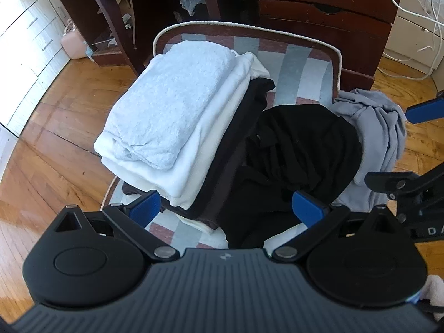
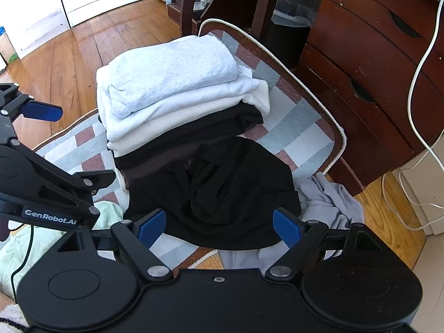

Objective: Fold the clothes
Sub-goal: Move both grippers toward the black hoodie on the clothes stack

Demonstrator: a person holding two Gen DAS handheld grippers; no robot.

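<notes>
Both grippers' fingers (image 1: 144, 208) (image 2: 287, 226) gape empty above a crumpled black garment (image 1: 299, 149) beside a folded stack (image 1: 172, 116).

Matt black cloth garment (image 2: 216, 183); glossy wood floor (image 1: 55, 144).

Pretty tight on the rug (image 2: 302, 127). The folded stack (image 2: 177, 88) takes up the left half, with the black garment (image 2: 222, 183) bunched right against its near side. A grey garment (image 2: 330, 202) spills off the right edge beside the dark wooden drawers (image 2: 369, 63). The far right corner of the rug is bare, as is the wood floor (image 1: 55, 127) left of the stack.
</notes>
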